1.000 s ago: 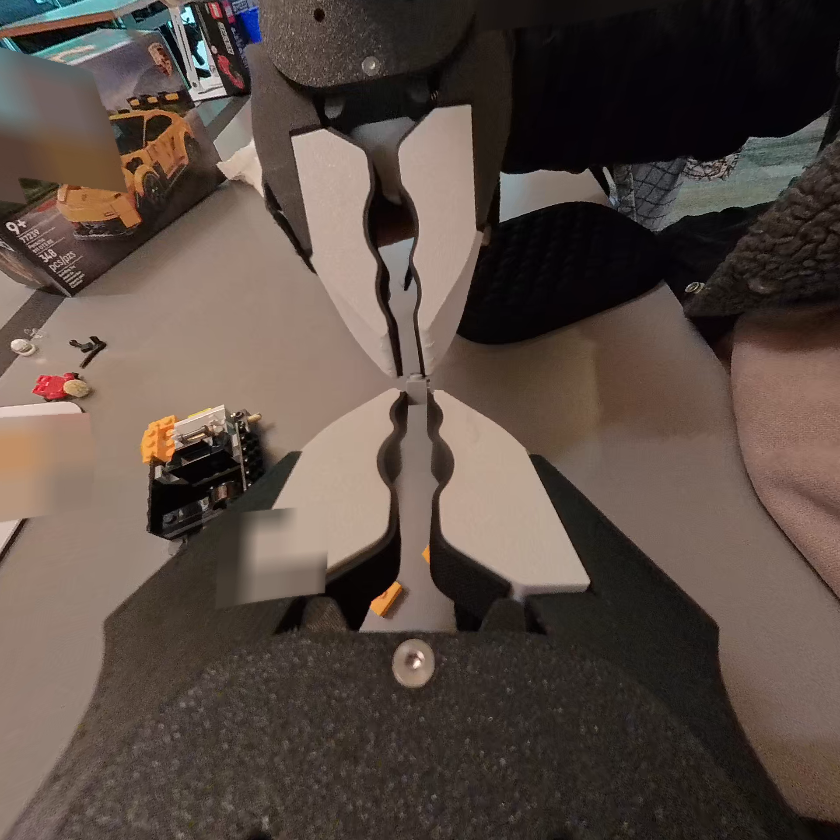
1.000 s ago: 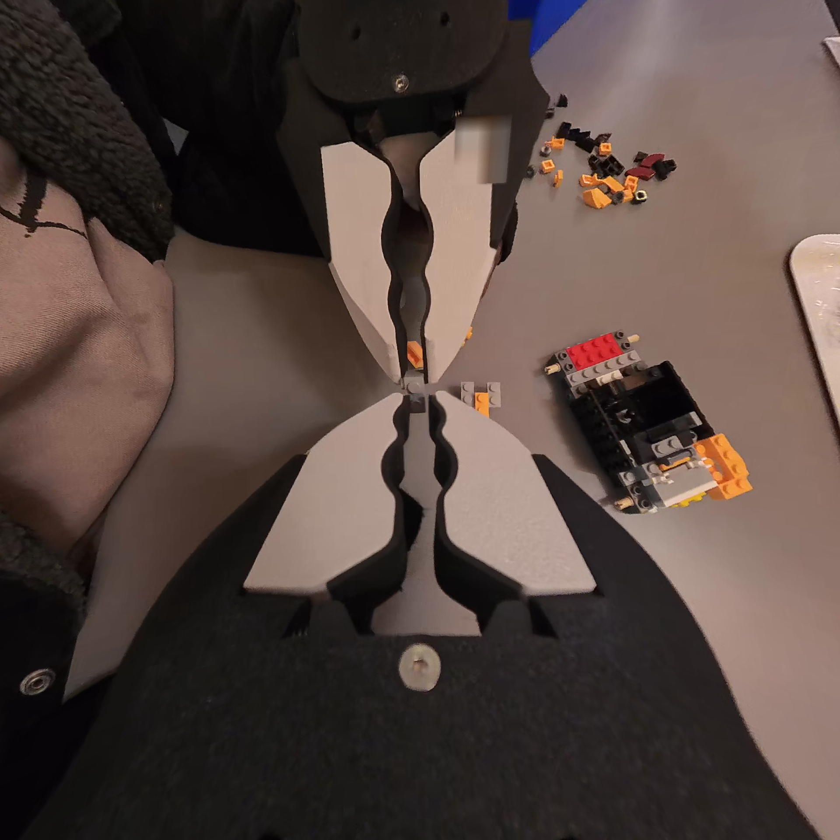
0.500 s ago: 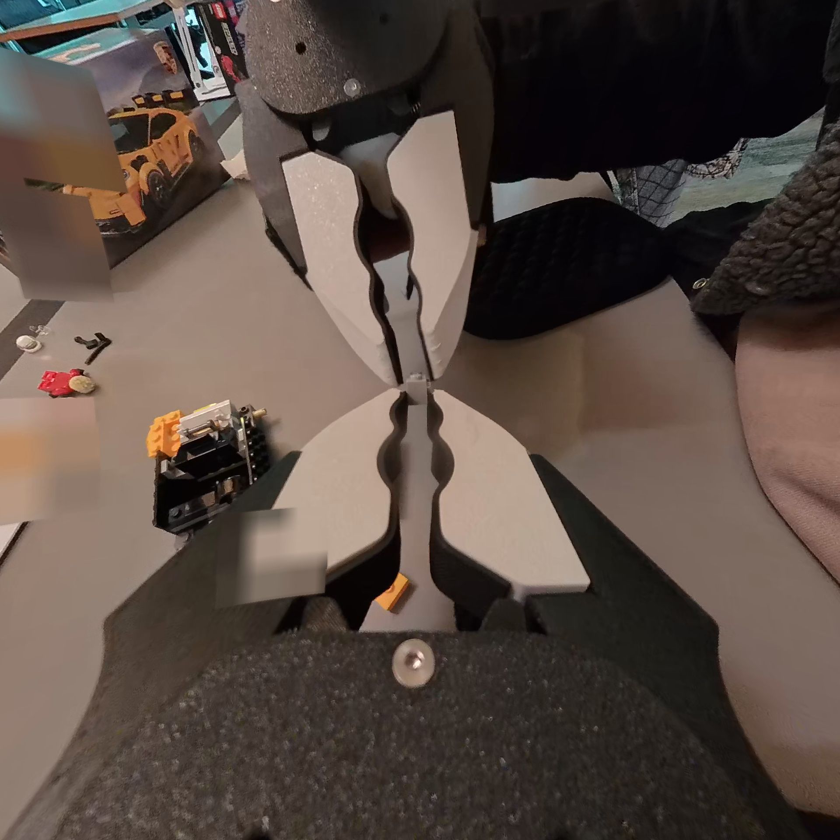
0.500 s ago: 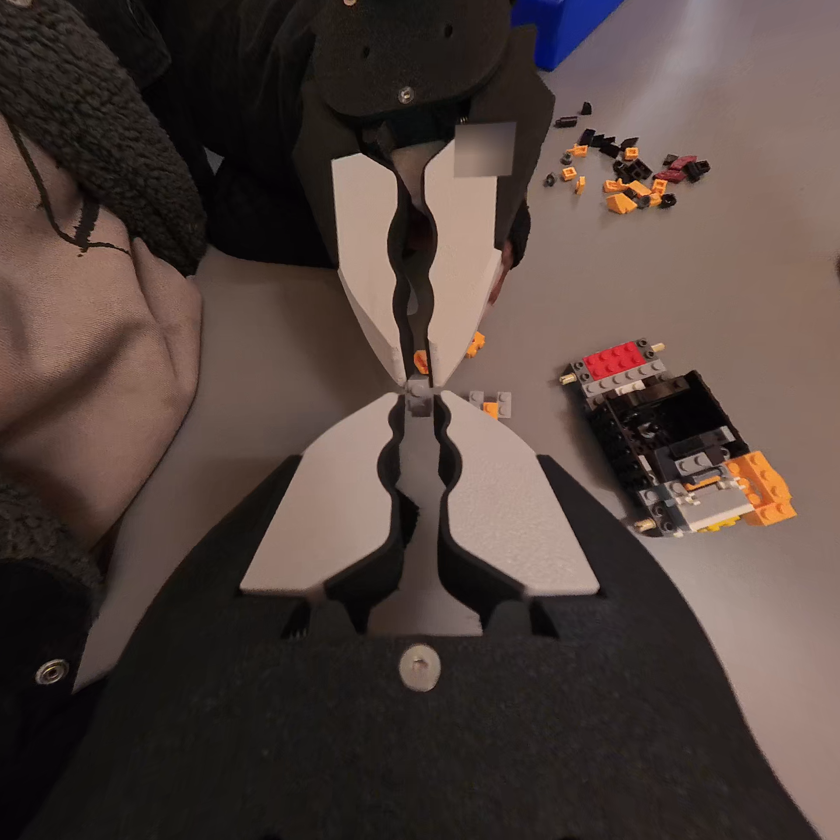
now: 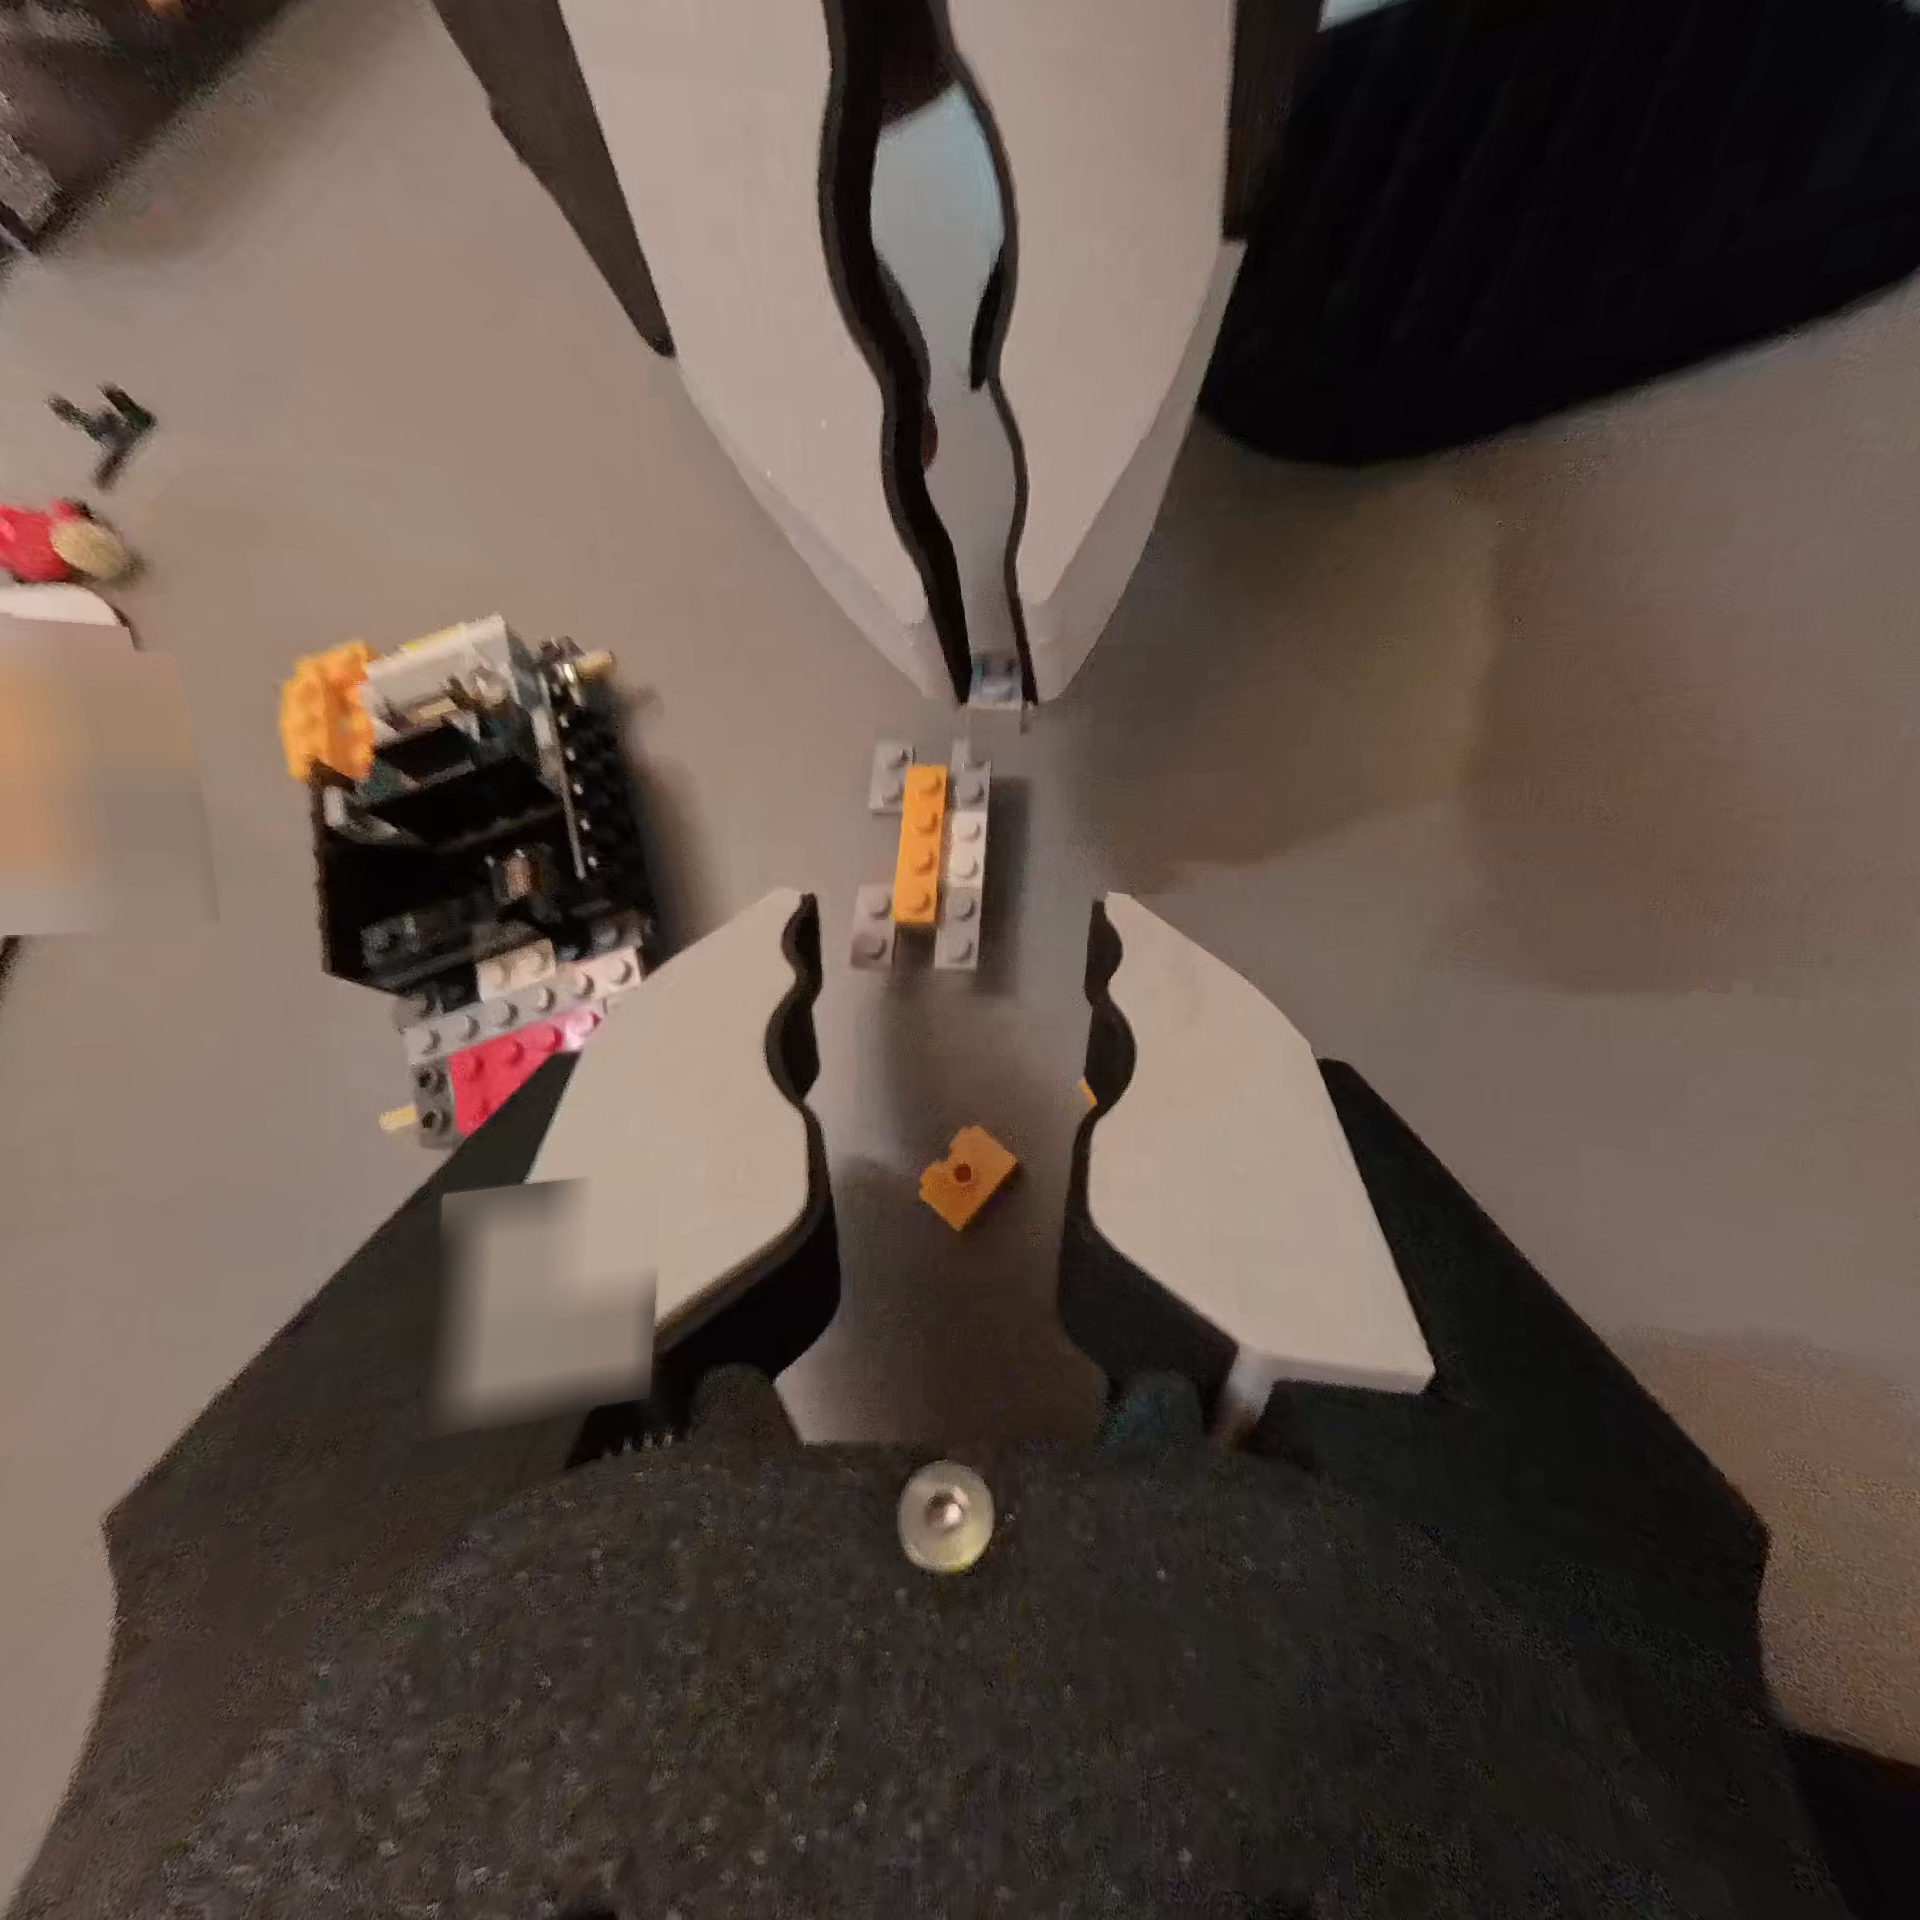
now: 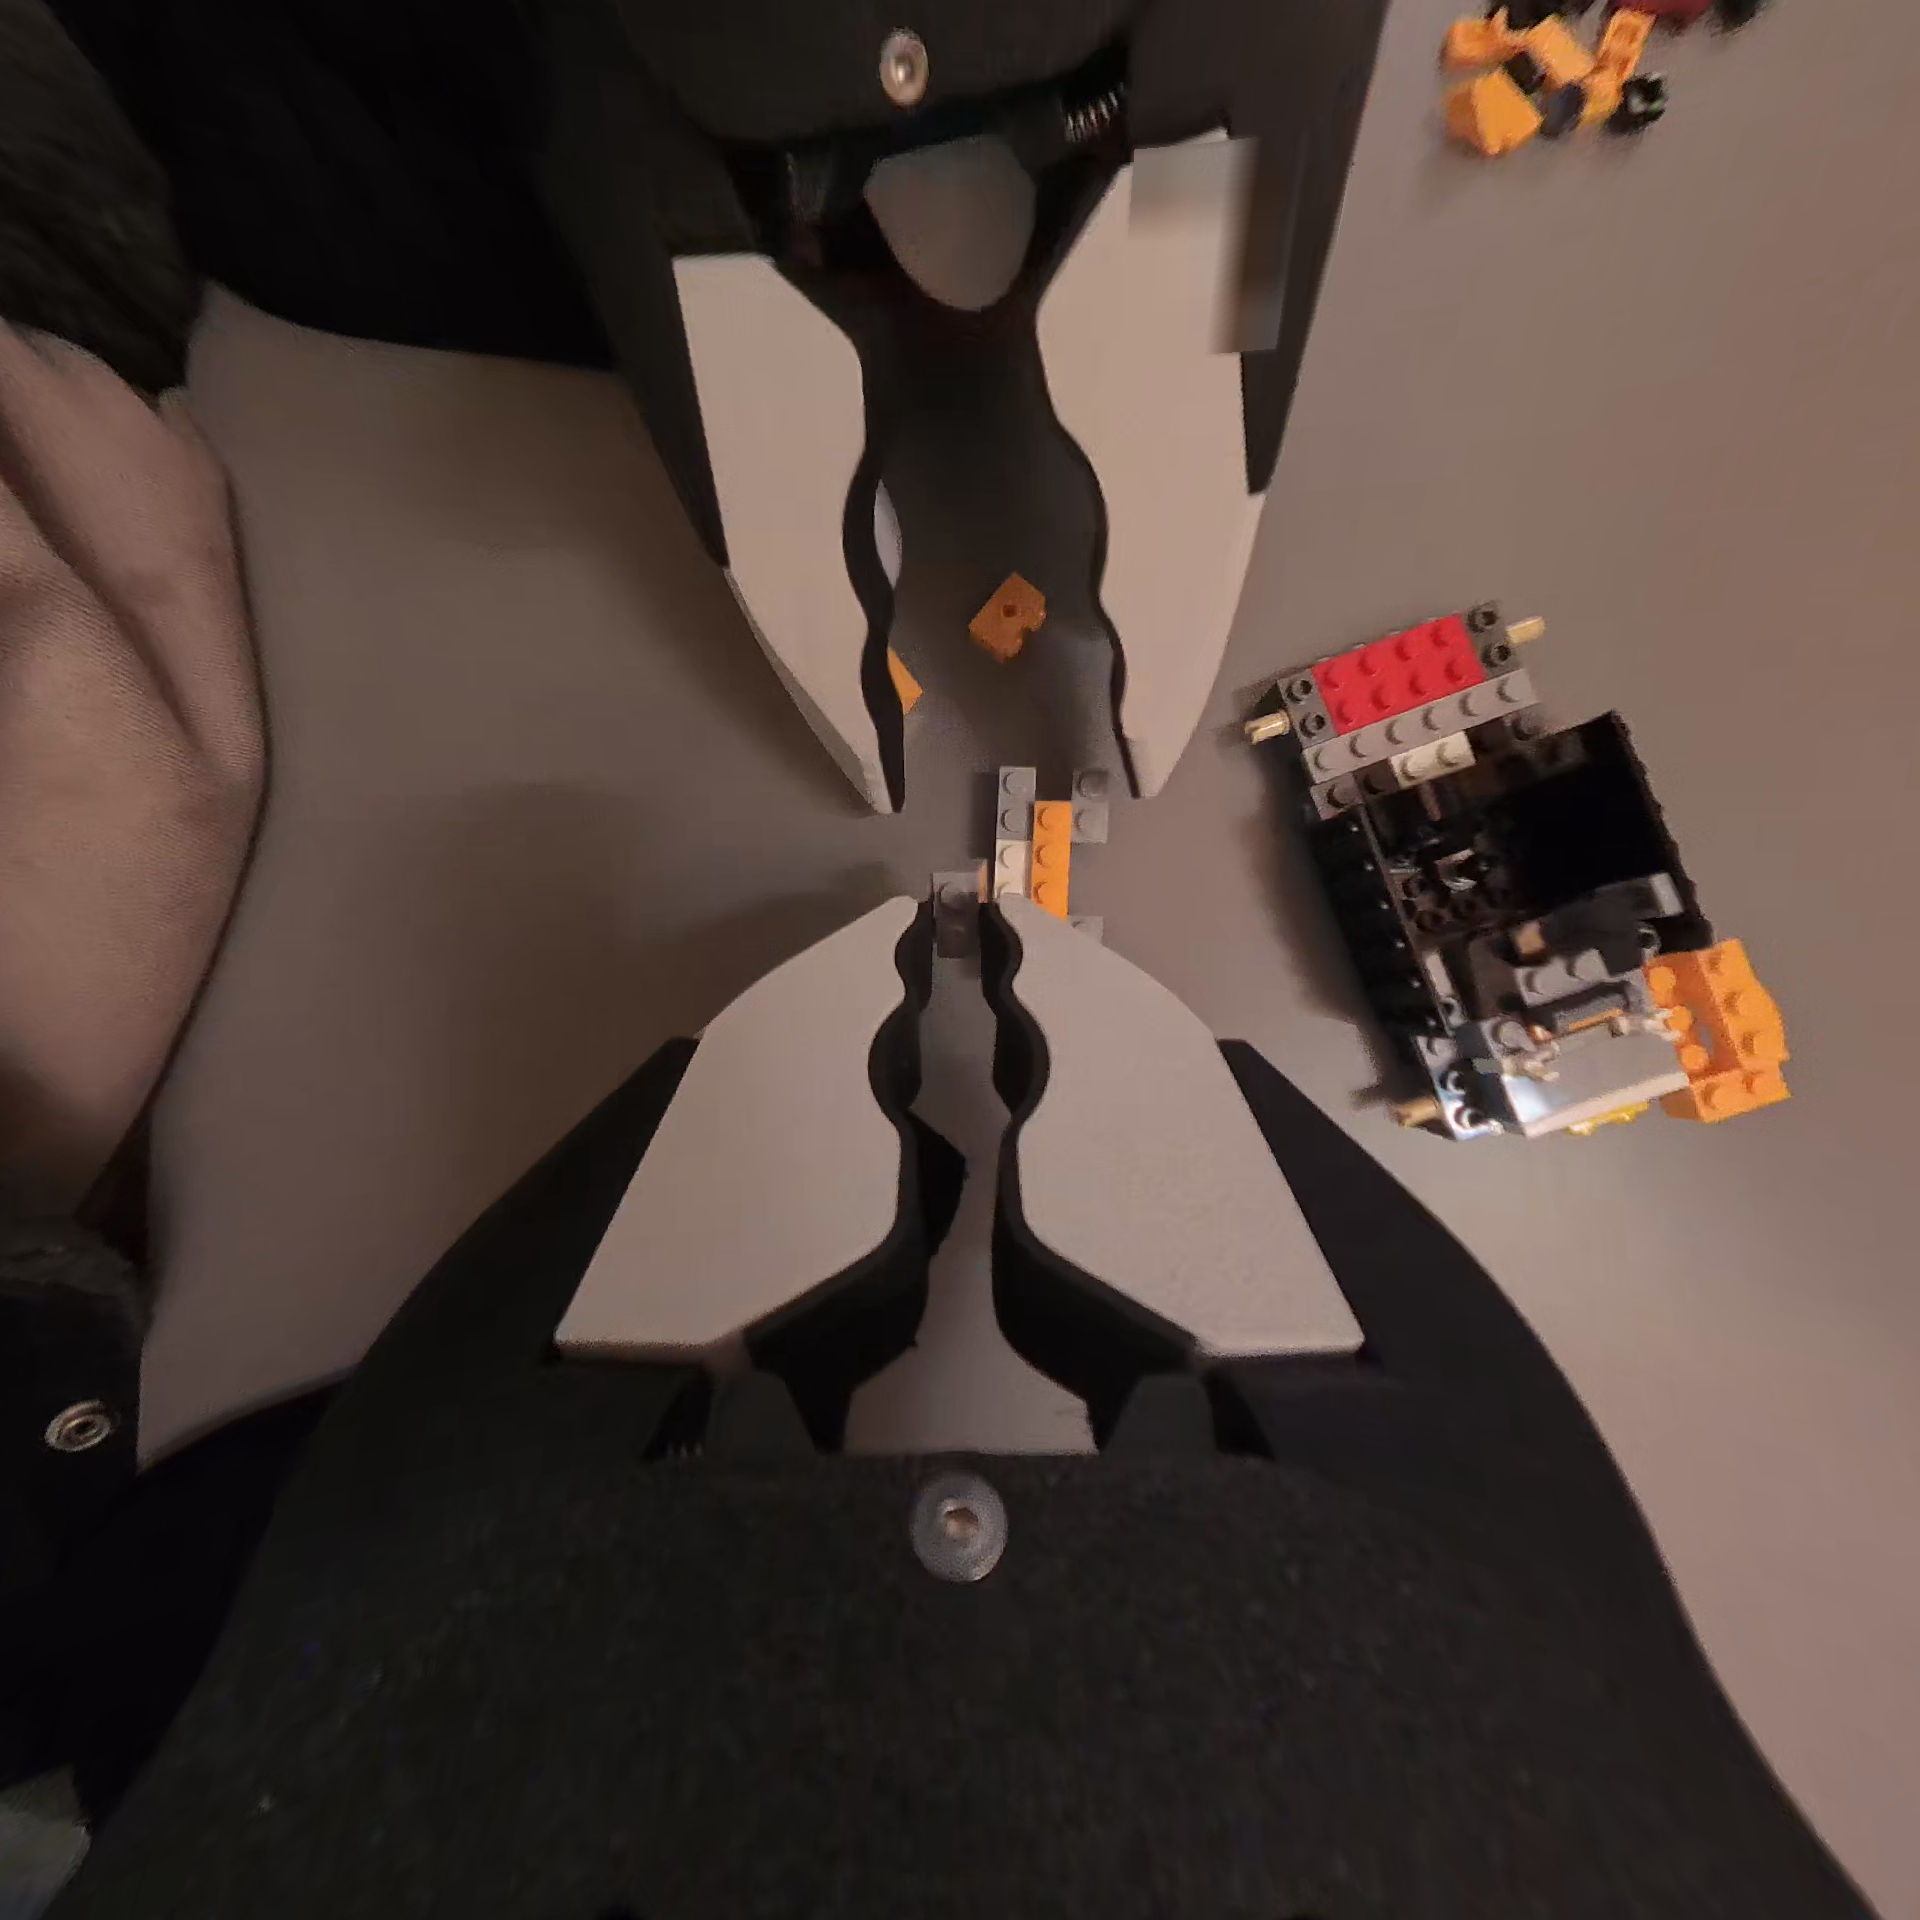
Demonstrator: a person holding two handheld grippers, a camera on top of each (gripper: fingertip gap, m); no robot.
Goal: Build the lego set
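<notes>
My left hand-held gripper (image 5: 945, 914) is released, its fingers wide apart over a small orange-grey assembly (image 5: 928, 857) on the table (image 5: 1455, 727). My right hand-held gripper (image 6: 956, 920) grasps a grey piece (image 6: 954, 914), touching that assembly. The car chassis (image 6: 1507, 883) lies beside.

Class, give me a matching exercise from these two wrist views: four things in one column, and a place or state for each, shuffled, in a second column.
Things:
1. left gripper
2. right gripper
3. small grey piece
4. loose orange brick

Places or states:
A. pinched at fingertips
B. lying on the table between two open fingers
C. open, holding nothing
D. shut on a piece

Pairs: 1-C, 2-D, 3-A, 4-B
</notes>
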